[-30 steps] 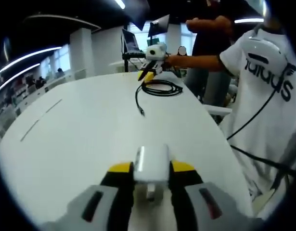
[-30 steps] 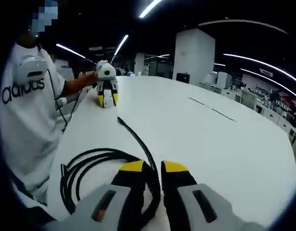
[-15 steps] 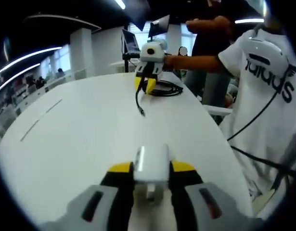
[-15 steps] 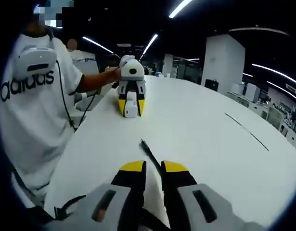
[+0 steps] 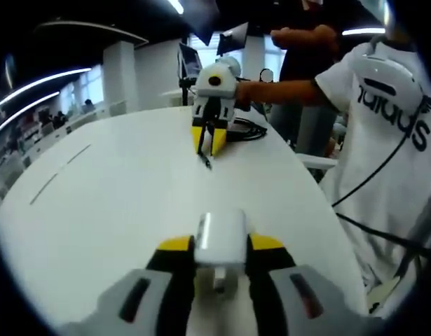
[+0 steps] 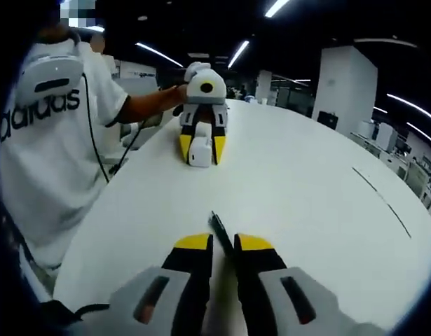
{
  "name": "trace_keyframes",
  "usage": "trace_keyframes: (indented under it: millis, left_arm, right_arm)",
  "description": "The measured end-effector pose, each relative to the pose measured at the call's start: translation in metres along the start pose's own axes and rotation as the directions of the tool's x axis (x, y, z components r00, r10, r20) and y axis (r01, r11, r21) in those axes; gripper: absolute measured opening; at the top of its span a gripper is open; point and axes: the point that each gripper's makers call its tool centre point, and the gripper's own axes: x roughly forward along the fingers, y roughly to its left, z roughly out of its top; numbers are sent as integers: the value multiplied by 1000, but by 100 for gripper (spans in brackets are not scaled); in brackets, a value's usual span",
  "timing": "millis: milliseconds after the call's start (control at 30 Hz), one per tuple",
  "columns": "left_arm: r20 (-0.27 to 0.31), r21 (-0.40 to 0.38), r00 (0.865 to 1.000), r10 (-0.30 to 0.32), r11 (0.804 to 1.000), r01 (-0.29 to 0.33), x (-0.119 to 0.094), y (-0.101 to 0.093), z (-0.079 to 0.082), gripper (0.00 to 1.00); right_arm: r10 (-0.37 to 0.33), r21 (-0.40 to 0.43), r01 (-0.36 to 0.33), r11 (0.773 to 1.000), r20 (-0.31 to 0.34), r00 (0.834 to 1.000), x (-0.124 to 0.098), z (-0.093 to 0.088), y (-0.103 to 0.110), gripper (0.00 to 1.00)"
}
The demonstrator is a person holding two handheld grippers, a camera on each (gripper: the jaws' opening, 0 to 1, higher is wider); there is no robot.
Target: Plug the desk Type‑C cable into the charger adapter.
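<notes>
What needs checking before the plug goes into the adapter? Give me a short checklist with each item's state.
1. Charger adapter held between the left gripper fingers: ok, clamped on both sides.
2. Type-C cable held by the right gripper: ok, it runs between the nearly closed fingers, plug end sticking out ahead.
3. Plug aimed at the adapter: ok roughly; in the right gripper view the adapter sits ahead, slightly to the side.
4. Gap between plug and adapter: not ok, bare table lies between them.
5. Adapter port facing the plug: cannot tell, the port is not distinguishable.
6. Cable slack: cannot tell, the coil is partly hidden behind the right gripper.
</notes>
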Motion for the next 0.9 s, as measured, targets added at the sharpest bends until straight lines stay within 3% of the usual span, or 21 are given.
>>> trace_keyframes:
  millis: [733, 867, 900]
  left_arm:
    - [1, 3, 1000, -10, 1000, 10, 2, 0, 1, 27]
    - [1, 4, 1000, -10, 1000, 10, 2, 0, 1, 27]
    - [0, 5, 1000, -11, 1000, 11, 2, 0, 1, 27]
  right_arm:
    - [73, -13, -73, 997, -30, 997, 12, 1, 5, 3]
    - [74, -25, -75, 997, -34, 997, 13, 1, 5, 2]
    - [62, -64, -65, 996, -52, 997, 13, 1, 5, 2]
